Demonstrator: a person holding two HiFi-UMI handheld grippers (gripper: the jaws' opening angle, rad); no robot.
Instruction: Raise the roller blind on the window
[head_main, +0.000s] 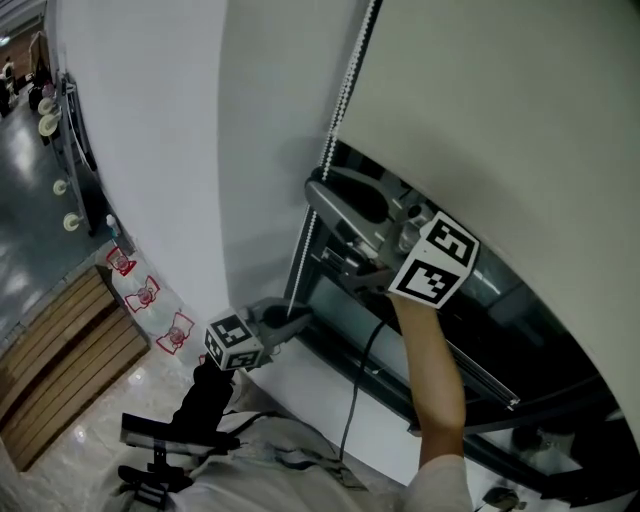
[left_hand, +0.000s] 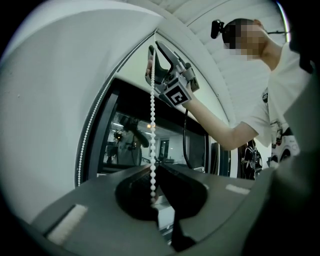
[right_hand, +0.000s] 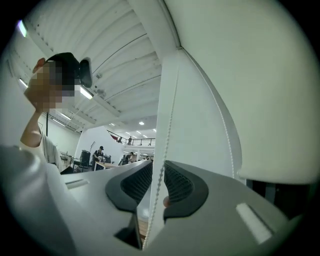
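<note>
Head view: a pale roller blind (head_main: 520, 120) fills the upper right and hangs part way down over a dark window (head_main: 470, 330). To its left is a white wall (head_main: 150, 120). A white bead chain (head_main: 340, 110) drops from the top of the picture along the left edge of the blind. The right claw (head_main: 318, 190) is raised high at the chain, with its marker cube (head_main: 435, 260) and a bare forearm (head_main: 438, 380) behind it. The left claw (head_main: 292, 322) sits lower, down at the window's bottom left corner, where the chain ends in this view. Wooden floor planks (head_main: 60, 370) show far below at the left.

Left gripper view: the left claw is pressed together, pinching the bead chain, which rises straight up from between its pads. Higher on the same strand is the right claw, well apart from the left one. A second strand of the chain follows the window frame (left_hand: 100, 125) at the left. The person's arm and white sleeve (left_hand: 280, 90) come in from the right.

Right gripper view: the right claw is spread, its two ribbed pads (right_hand: 177, 185) standing apart. The chain runs up through the gap between them, with no pad pressing on it. Another strand curves up at the right, beside the blind's pale fabric. A ribbed white ceiling (right_hand: 115, 65) lies beyond.
</note>
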